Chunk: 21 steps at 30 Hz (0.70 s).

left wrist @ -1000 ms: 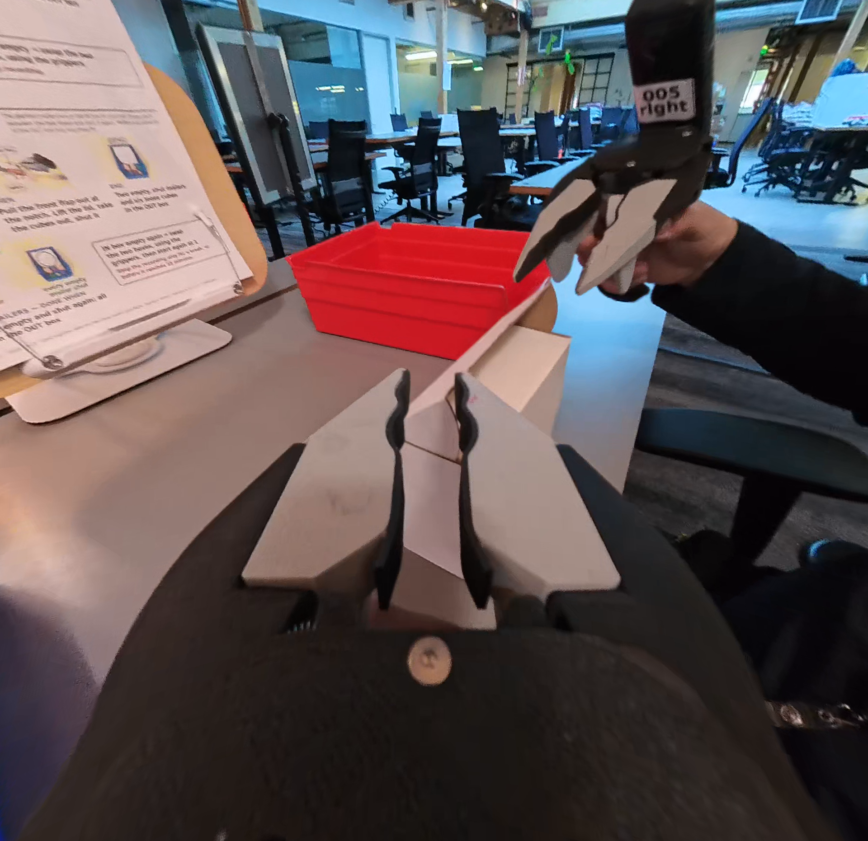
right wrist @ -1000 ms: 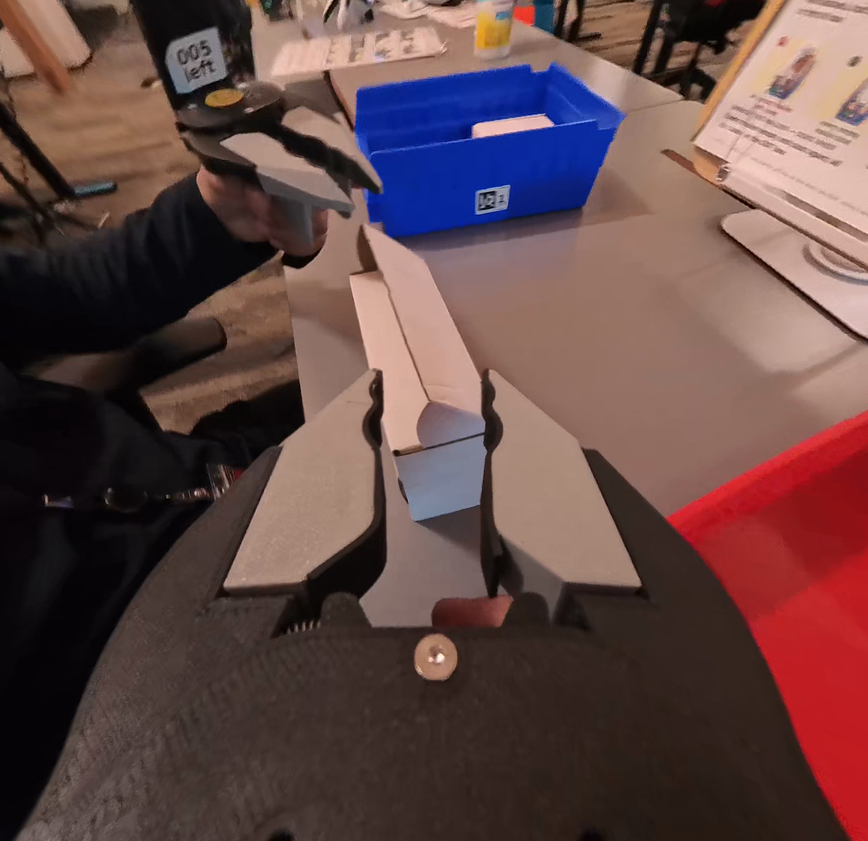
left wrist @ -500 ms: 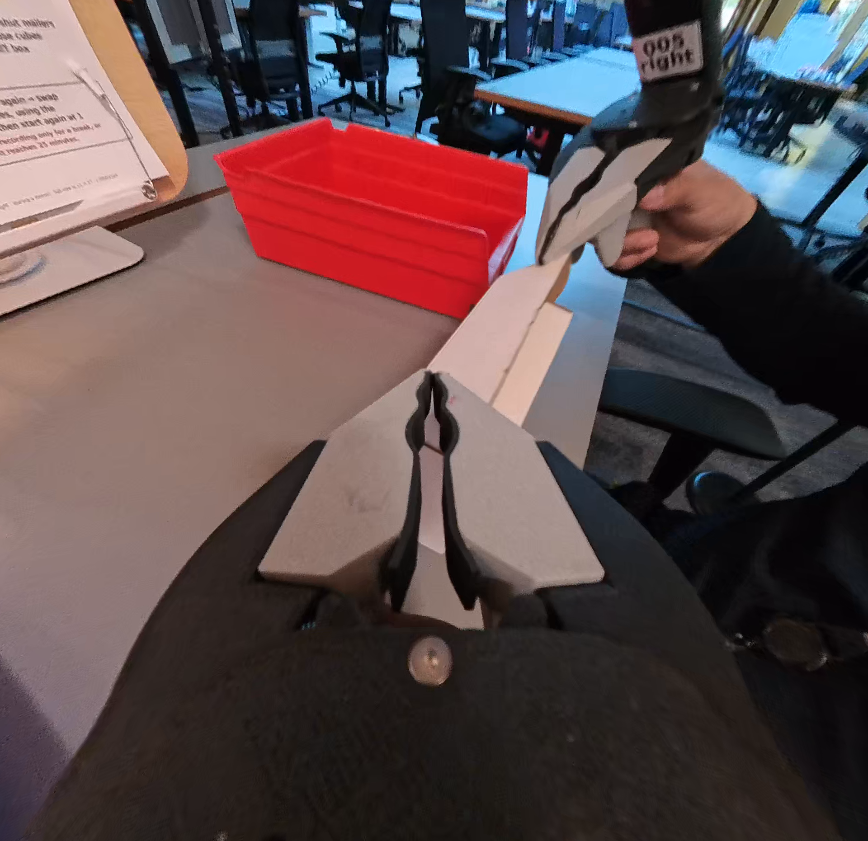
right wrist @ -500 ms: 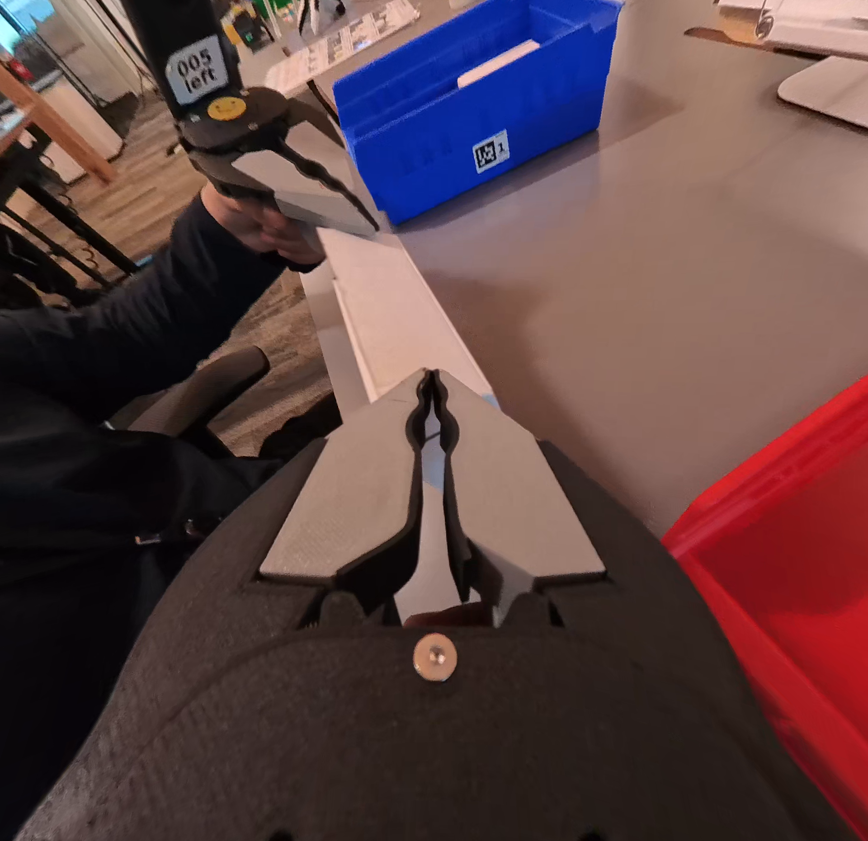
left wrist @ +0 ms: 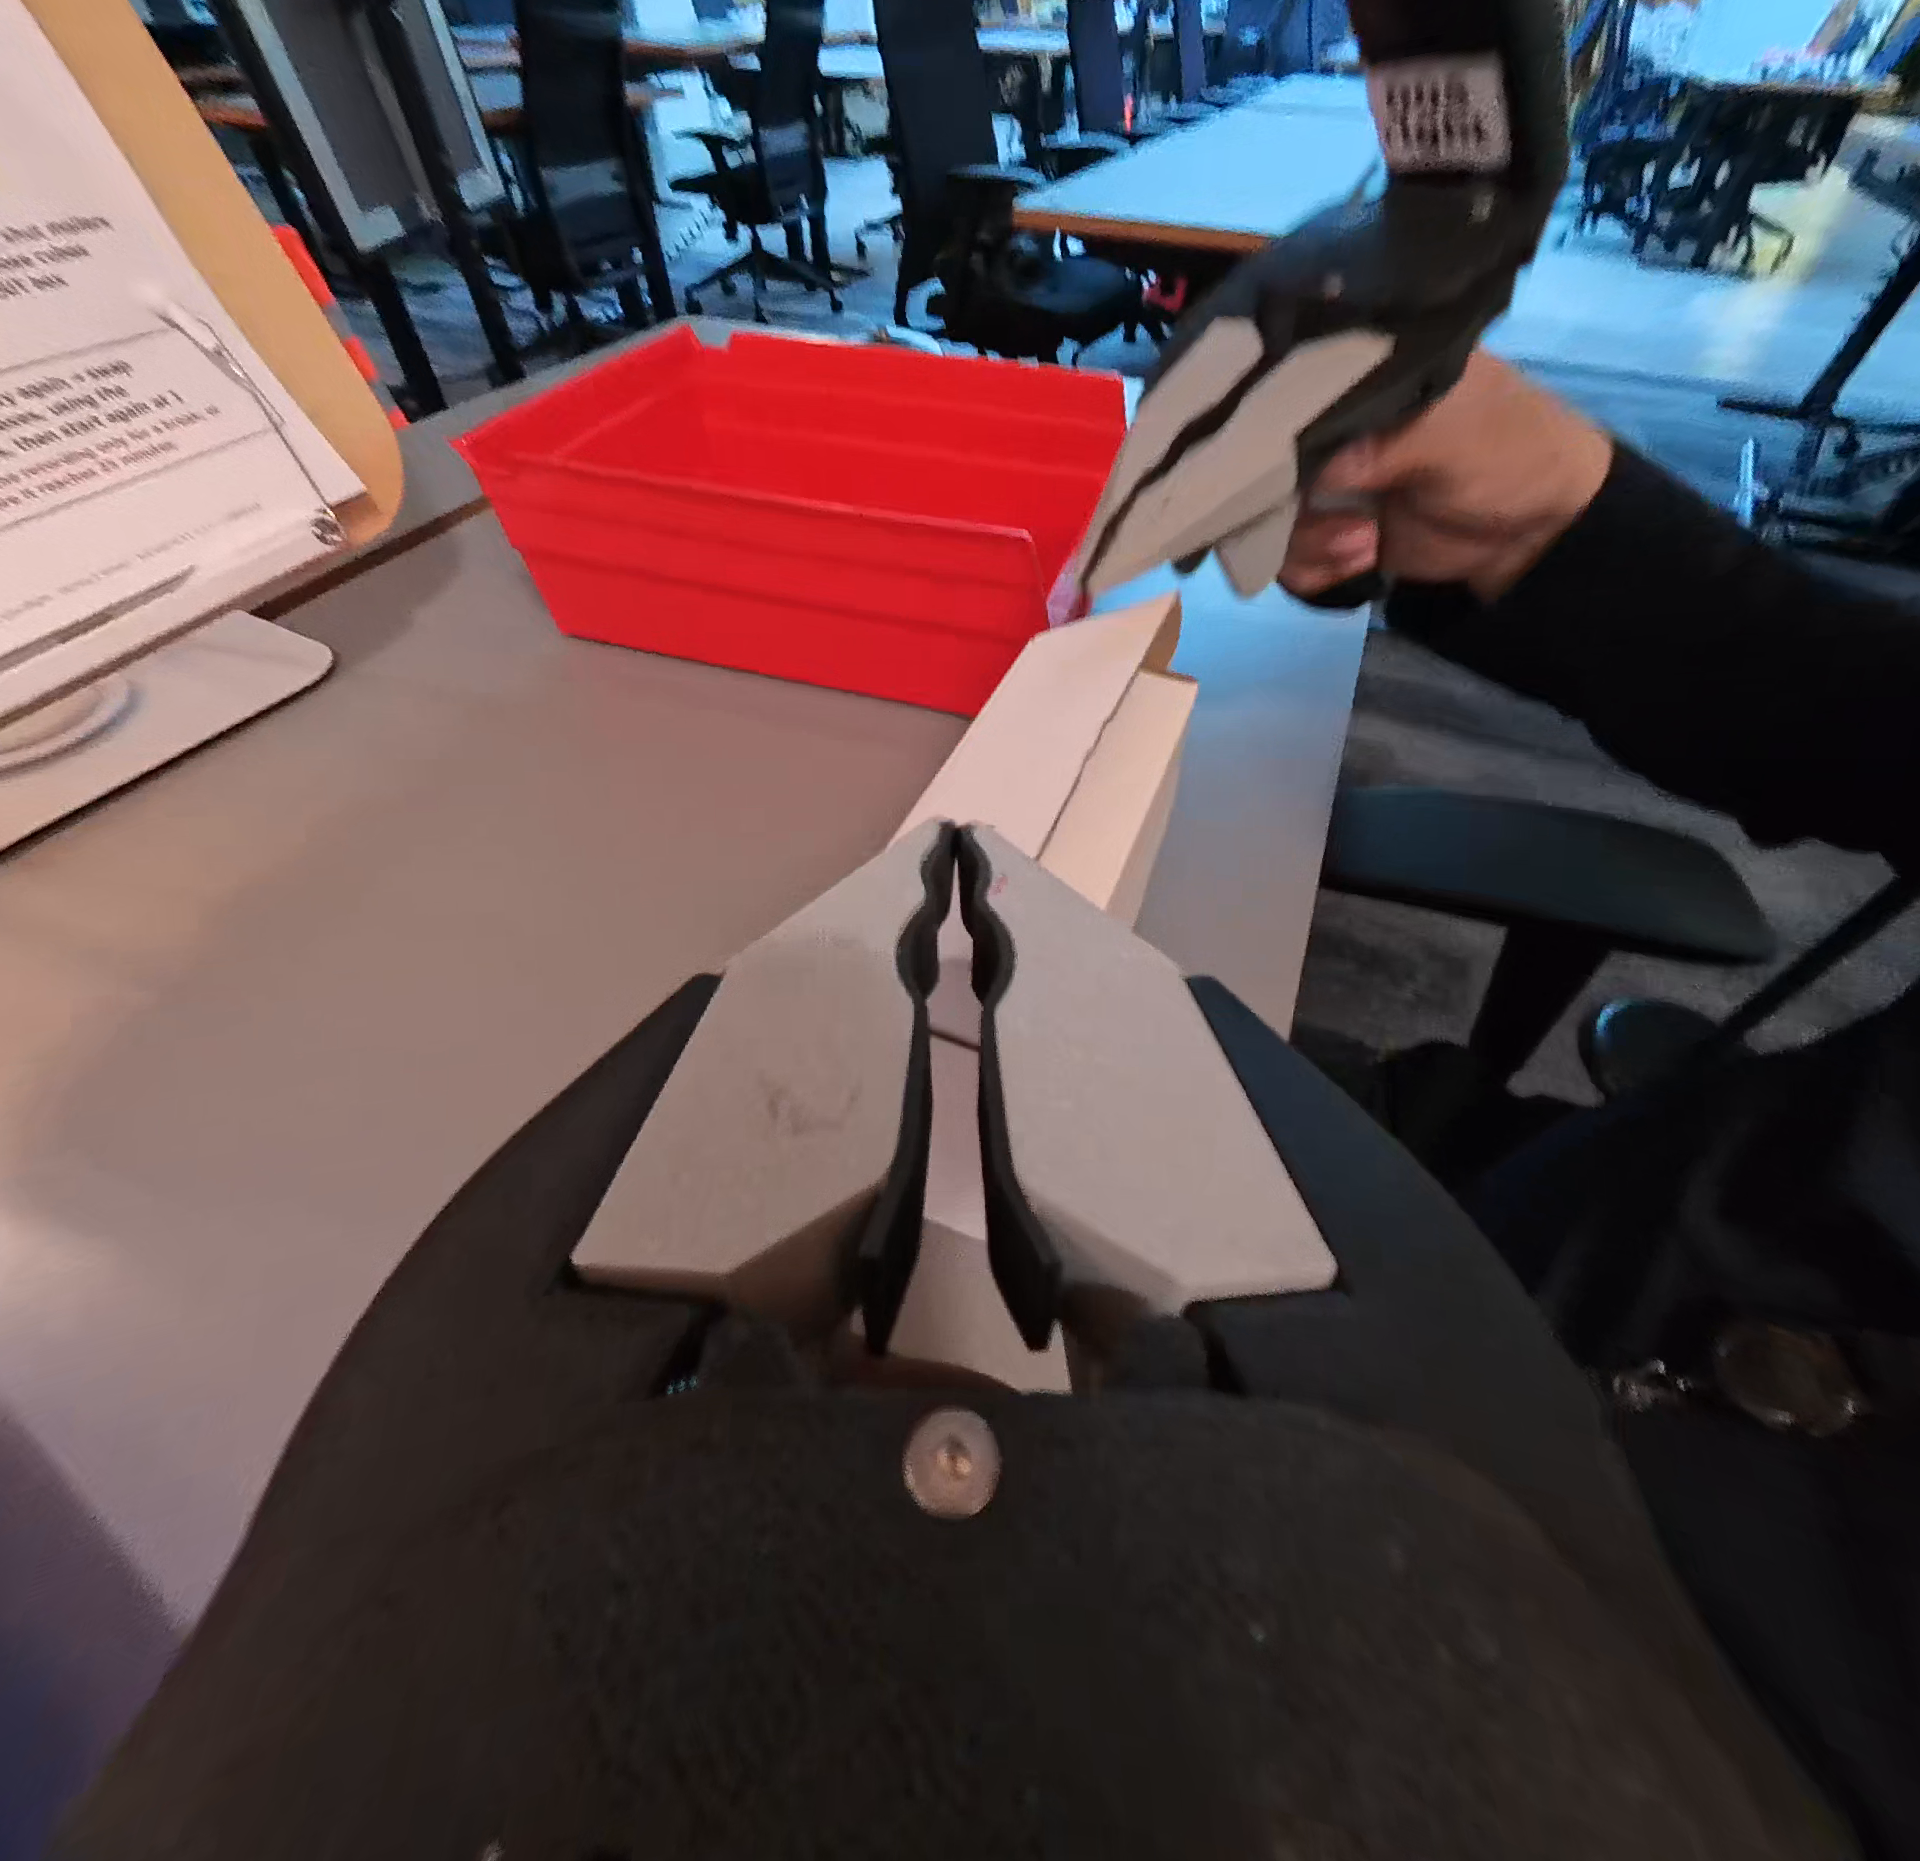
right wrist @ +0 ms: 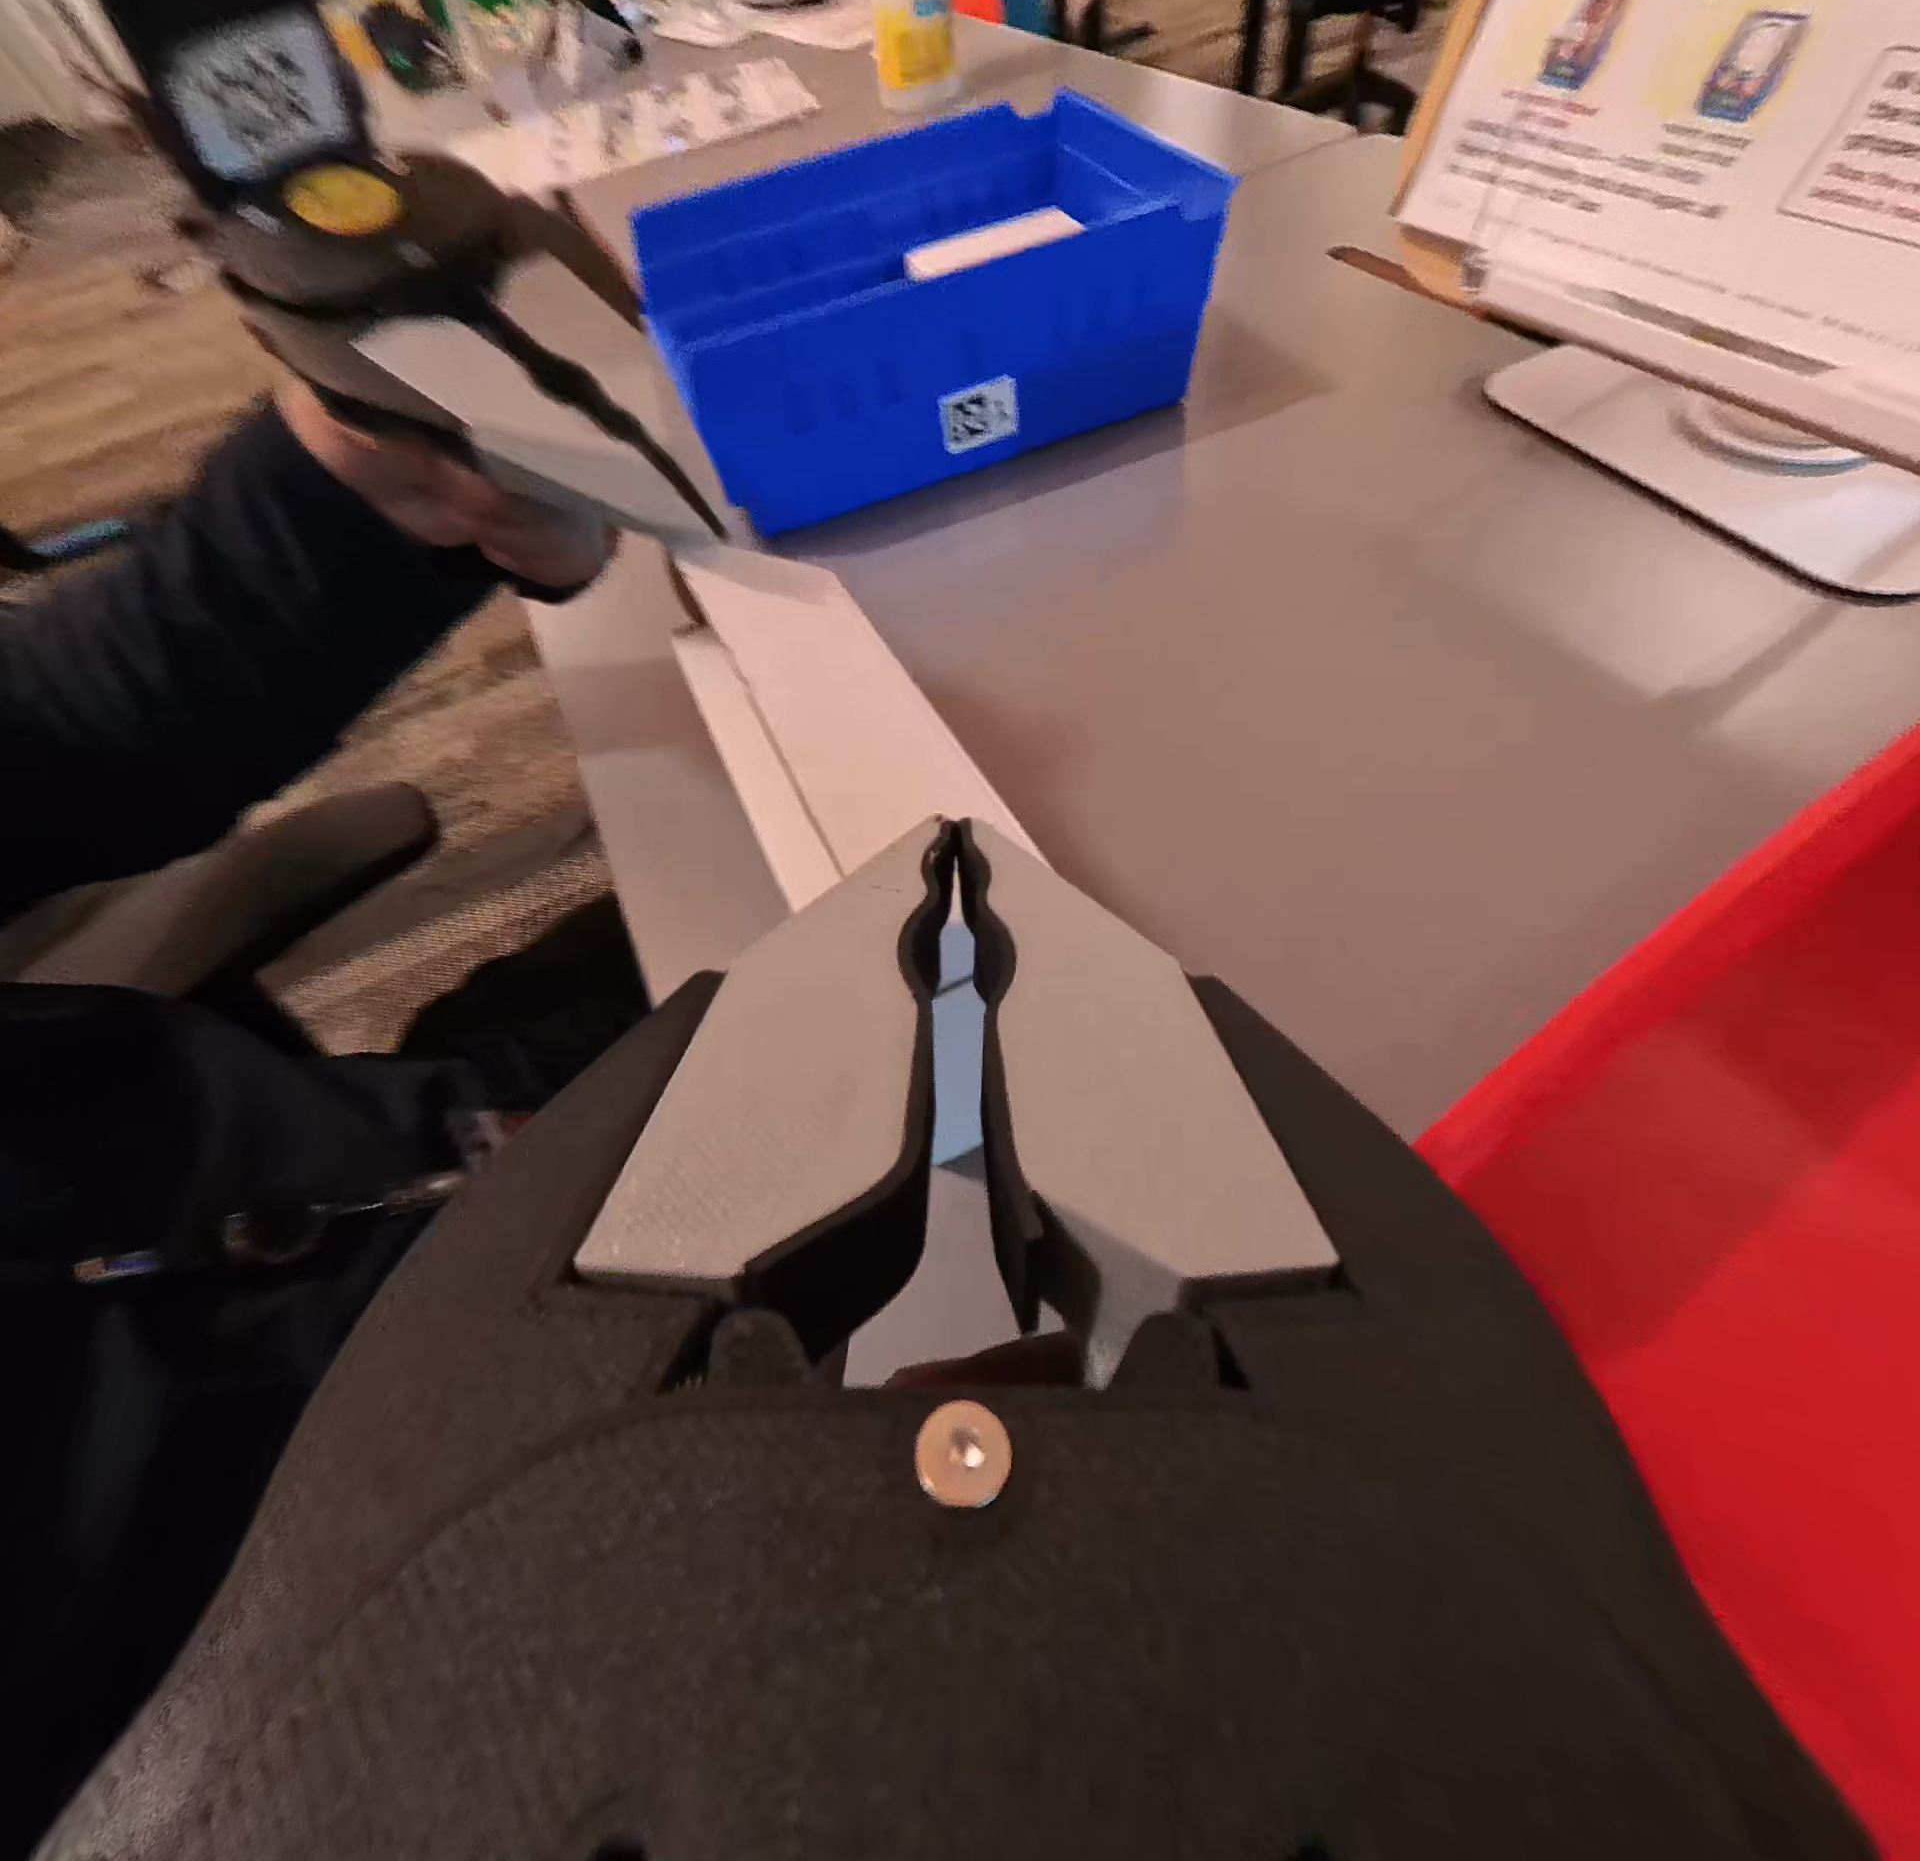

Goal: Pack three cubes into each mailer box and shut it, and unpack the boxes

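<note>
Grippers are sitting at opposite ends of the long white mailer box (left wrist: 1049, 762), which is lying along the near edge of the grey desk (left wrist: 436, 876) between the red bin (left wrist: 790, 554) and the blue bin (right wrist: 935, 357). The left gripper (left wrist: 958, 843) is showing its fingers pressed together at one end of the lid, while the right gripper (right wrist: 956, 837) is doing likewise at the other end. A white box (right wrist: 992, 242) is resting inside the blue bin.

Bare grey worktop (right wrist: 1299, 668) lies open mid-frame; blue bin (right wrist: 935, 357) blocks the upper centre, red bin (right wrist: 1714, 1136) crowds the right, document stand (right wrist: 1683, 440) fills upper right.
</note>
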### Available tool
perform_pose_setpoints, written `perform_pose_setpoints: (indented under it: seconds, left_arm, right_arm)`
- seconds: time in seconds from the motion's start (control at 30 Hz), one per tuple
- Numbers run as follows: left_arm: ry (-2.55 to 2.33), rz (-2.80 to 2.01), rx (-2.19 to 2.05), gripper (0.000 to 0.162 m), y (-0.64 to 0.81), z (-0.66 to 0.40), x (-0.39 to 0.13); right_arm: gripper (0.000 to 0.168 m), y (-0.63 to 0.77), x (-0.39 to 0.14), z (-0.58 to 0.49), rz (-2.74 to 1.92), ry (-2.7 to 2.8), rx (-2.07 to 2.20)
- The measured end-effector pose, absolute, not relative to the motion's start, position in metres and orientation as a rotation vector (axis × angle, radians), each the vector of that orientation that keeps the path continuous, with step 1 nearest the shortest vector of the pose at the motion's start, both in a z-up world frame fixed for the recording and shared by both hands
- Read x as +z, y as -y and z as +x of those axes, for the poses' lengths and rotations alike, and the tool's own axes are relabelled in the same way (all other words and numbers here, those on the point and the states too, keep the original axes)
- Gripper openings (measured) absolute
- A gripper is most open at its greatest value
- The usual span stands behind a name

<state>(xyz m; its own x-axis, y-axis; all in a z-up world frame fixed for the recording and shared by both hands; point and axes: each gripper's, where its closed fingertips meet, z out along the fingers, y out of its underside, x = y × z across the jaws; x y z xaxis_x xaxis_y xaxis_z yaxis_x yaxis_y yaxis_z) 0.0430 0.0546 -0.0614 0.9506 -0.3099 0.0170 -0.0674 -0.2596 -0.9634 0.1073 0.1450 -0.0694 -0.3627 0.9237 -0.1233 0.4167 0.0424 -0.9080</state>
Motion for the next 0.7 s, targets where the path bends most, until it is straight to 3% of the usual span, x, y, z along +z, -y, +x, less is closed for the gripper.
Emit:
perform_pose_setpoints:
  seconds: [0.7]
  left_arm:
    - [-0.539, -1.978, -0.238, 0.000, -0.040, 0.058, -0.096]
  right_arm:
    - [0.000, -0.129, -0.095, 0.123, -1.307, 2.039, 1.150]
